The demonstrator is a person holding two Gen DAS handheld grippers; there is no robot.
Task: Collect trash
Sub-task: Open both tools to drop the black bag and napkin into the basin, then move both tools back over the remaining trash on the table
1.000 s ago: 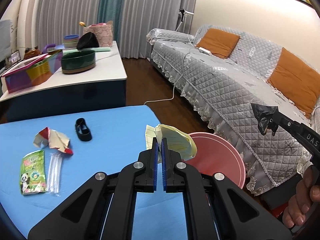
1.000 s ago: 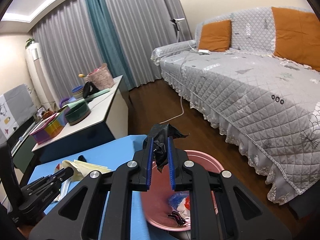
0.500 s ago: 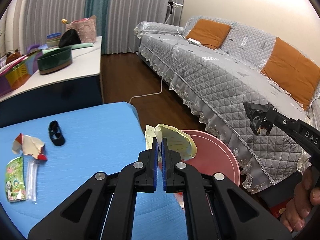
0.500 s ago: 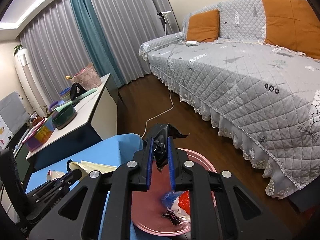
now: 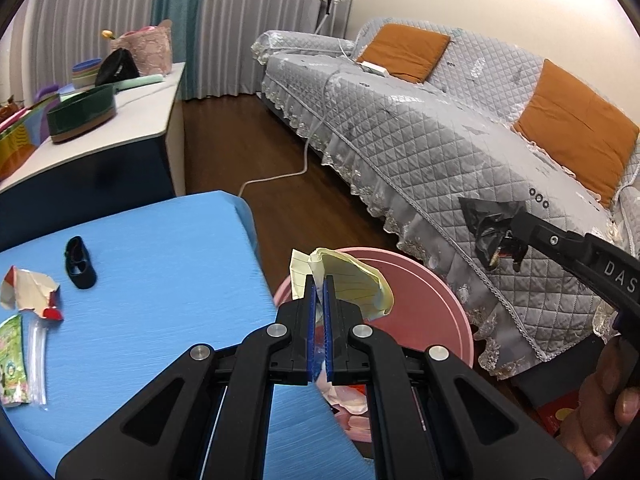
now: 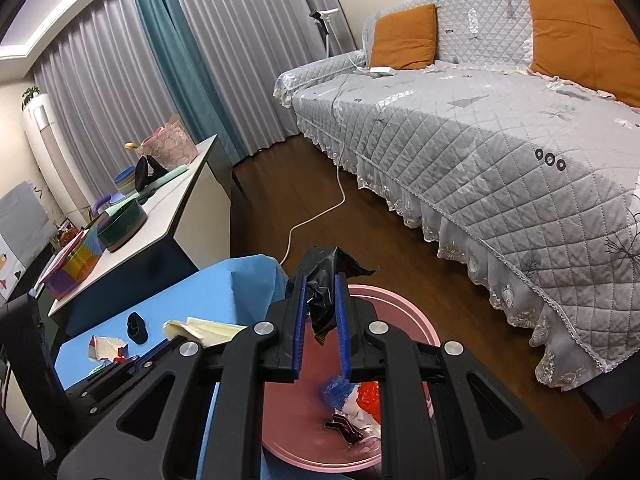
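A long grey quilted sofa (image 5: 420,128) with orange cushions fills the right side of the room above a dark wooden floor, and a white-topped cabinet (image 5: 132,116) with a dark green oval dish stands by the grey curtains. Nearer, the blue-covered surface (image 5: 152,280) carries what trash remains: a torn red-and-cream wrapper (image 5: 28,292), a green snack packet with a panda print (image 5: 12,356), a clear plastic sleeve (image 5: 36,360) just beside that packet, and a small black doll-sized shoe (image 5: 80,268) lying apart from them. Just off the surface's right edge sits a round pink plastic basin (image 6: 320,432) on the floor, with blue, red and white scraps and a dark wrapper already lying in its bottom. The left tongs (image 5: 318,280) are closed on a crumpled sheet of pale yellow lined paper (image 5: 352,276), which hangs over the basin's near rim. The right tongs (image 6: 320,280), gripped by a person's hand (image 5: 608,408) at the lower right of the left view, hold a crumpled piece of black plastic film (image 6: 326,276) between their blue pads above the basin; their jaws have just been opening a little, with the film between them and its lower end drooping toward the basin.
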